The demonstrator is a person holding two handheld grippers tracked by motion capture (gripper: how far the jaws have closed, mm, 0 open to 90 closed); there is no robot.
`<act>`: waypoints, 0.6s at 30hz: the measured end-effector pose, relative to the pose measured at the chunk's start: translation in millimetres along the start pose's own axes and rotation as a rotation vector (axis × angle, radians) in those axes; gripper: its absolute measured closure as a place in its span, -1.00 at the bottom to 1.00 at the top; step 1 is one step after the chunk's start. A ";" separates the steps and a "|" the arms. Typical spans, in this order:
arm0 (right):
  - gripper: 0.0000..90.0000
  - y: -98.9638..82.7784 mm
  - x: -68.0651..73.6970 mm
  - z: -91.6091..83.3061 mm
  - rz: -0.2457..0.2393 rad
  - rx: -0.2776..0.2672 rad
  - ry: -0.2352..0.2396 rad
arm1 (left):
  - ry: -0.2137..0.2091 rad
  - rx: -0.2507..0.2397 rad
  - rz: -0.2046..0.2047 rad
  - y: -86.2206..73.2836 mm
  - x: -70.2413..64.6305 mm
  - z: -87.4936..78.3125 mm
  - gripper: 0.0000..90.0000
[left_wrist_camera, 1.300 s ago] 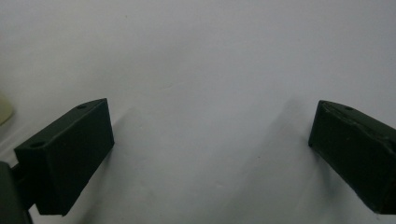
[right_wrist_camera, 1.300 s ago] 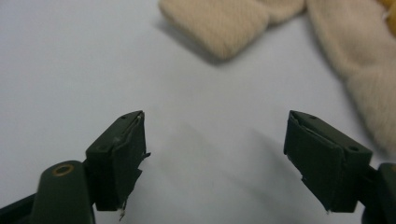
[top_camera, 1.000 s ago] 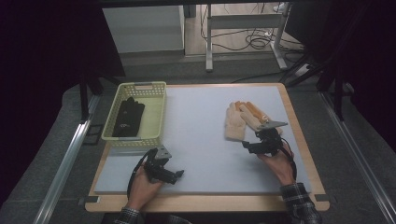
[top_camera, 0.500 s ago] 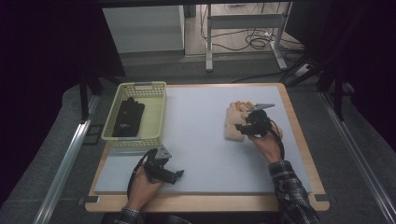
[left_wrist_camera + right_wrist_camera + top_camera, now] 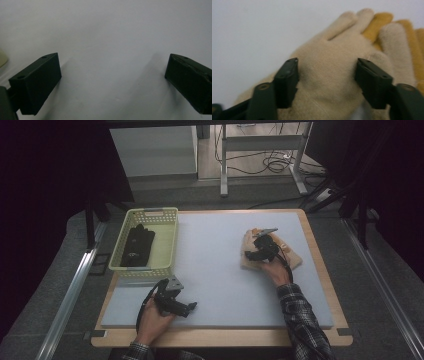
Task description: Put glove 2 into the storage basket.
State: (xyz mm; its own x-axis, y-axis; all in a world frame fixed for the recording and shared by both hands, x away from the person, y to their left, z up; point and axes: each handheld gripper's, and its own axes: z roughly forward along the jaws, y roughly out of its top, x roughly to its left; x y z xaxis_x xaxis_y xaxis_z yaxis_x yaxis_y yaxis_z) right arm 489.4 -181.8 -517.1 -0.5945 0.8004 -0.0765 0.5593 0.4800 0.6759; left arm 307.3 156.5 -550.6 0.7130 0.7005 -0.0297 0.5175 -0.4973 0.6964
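Note:
A cream knit glove [image 5: 329, 50] lies on top of a yellow glove [image 5: 379, 25] at the right of the grey mat; in the high view they form one pale pile [image 5: 292, 259]. My right gripper [image 5: 254, 252] [image 5: 327, 75] is down on the cream glove. Its jaws have just been closing, and the glove's palm bulges between them, touching both pads. My left gripper [image 5: 189, 307] [image 5: 112, 77] rests near the mat's front edge, jaws wide open over bare mat.
A pale yellow-green basket [image 5: 150, 211] stands at the mat's far left with black gloves [image 5: 137, 245] inside. The grey mat [image 5: 215, 250] covers a wooden table. Table legs and cables lie on the floor beyond the far edge.
My right hand has moved forward and left over the glove pile and come down on the cream glove. The left hand has stayed where it was.

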 end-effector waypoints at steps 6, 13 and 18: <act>0.38 -2.0 -2.0 -1.0 0.035 0.009 -0.020 | 0.000 0.000 0.000 0.0 0.0 0.0 -0.98; 0.57 0.0 -2.7 -7.2 0.057 -0.010 0.015 | 0.000 0.000 0.000 0.0 0.1 0.0 -0.98; 0.76 3.5 3.8 -18.7 0.032 -0.045 0.027 | 0.000 0.000 0.000 0.0 0.1 0.0 -0.98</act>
State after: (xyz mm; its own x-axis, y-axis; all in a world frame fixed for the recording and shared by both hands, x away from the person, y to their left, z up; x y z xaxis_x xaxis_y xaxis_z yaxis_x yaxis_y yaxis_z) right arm 478.3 -183.7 -501.3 -0.5923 0.8049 -0.0345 0.5524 0.4369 0.7099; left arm 307.4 156.6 -550.6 0.7130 0.7005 -0.0295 0.5175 -0.4974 0.6962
